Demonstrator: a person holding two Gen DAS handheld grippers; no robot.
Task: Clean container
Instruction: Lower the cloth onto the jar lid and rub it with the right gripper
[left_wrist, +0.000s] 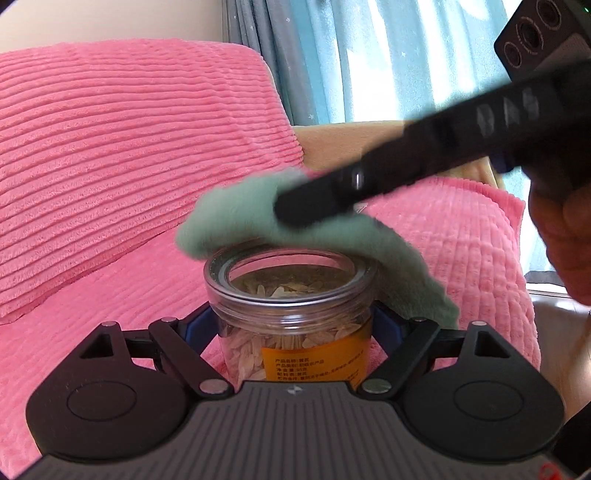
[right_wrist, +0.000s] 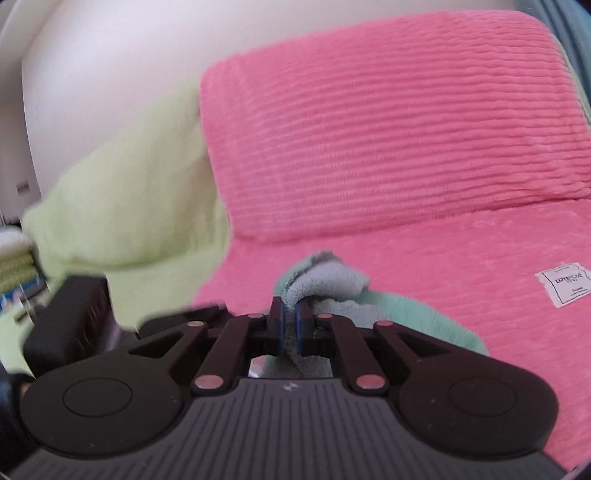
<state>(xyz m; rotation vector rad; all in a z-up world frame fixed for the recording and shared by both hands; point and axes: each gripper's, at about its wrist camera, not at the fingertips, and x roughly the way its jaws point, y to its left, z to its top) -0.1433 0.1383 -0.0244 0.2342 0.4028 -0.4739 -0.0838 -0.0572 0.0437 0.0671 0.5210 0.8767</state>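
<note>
A clear plastic jar (left_wrist: 291, 317) with an orange label and pale dried slices inside stands upright between the fingers of my left gripper (left_wrist: 291, 325), which is shut on it. A mint-green cloth (left_wrist: 258, 218) lies over the far rim of the jar's clear lid. My right gripper (left_wrist: 295, 206) comes in from the upper right, blurred, and presses the cloth down. In the right wrist view my right gripper (right_wrist: 290, 325) is shut on the green-and-grey cloth (right_wrist: 325, 288); the jar is hidden under it.
A pink ribbed sofa cover (left_wrist: 110, 155) fills the background, with a white label (right_wrist: 563, 283) on the seat. A pale green cushion (right_wrist: 122, 206) lies to the left. Blue curtains (left_wrist: 369, 55) hang behind. A person's hand (left_wrist: 565, 236) holds the right gripper.
</note>
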